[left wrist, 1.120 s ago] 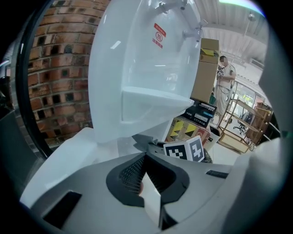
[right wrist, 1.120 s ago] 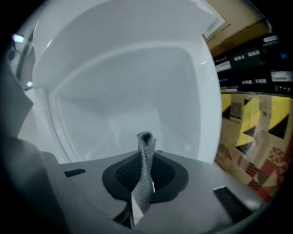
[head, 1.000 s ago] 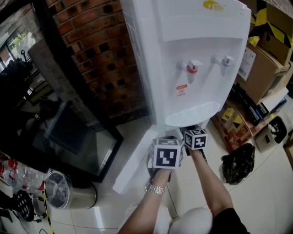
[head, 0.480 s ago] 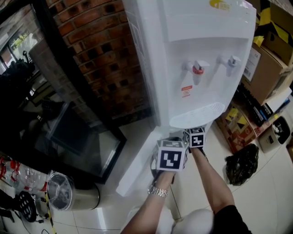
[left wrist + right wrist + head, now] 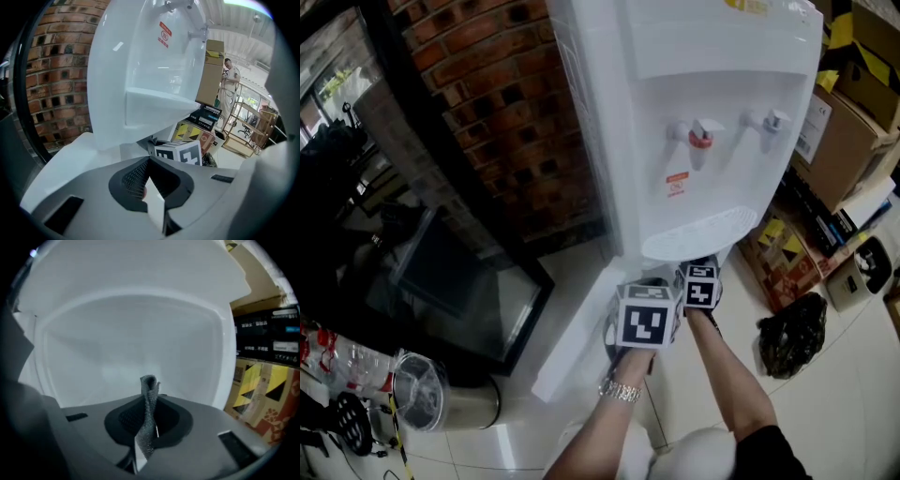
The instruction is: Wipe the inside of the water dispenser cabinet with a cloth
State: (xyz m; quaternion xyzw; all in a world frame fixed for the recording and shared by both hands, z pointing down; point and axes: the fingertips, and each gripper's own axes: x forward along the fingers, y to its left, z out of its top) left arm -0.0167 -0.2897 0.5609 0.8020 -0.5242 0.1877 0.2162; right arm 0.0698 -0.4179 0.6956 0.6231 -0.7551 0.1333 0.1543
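Observation:
The white water dispenser [image 5: 703, 112] stands against a brick wall, and its cabinet door [image 5: 572, 342] swings open to the lower left. My right gripper [image 5: 701, 274] reaches in under the drip tray [image 5: 694, 234]. In the right gripper view it [image 5: 149, 401] is shut on a strip of grey cloth [image 5: 149, 387], which sticks up in front of the white cabinet interior [image 5: 136, 338]. My left gripper [image 5: 642, 286] hovers just left of the right one. In its own view the left gripper [image 5: 149, 163] is shut with nothing seen in it, below the dispenser's front [image 5: 150, 70].
Cardboard boxes [image 5: 853, 84] are stacked to the dispenser's right, with a black bag [image 5: 787, 333] on the floor before them. The brick wall [image 5: 506, 122], a black-framed glass panel [image 5: 459, 281] and a steel bin [image 5: 441, 394] lie left. A person [image 5: 229, 79] stands far off.
The head view has shifted slightly. Both grippers stay close together under the drip tray, at about the same place.

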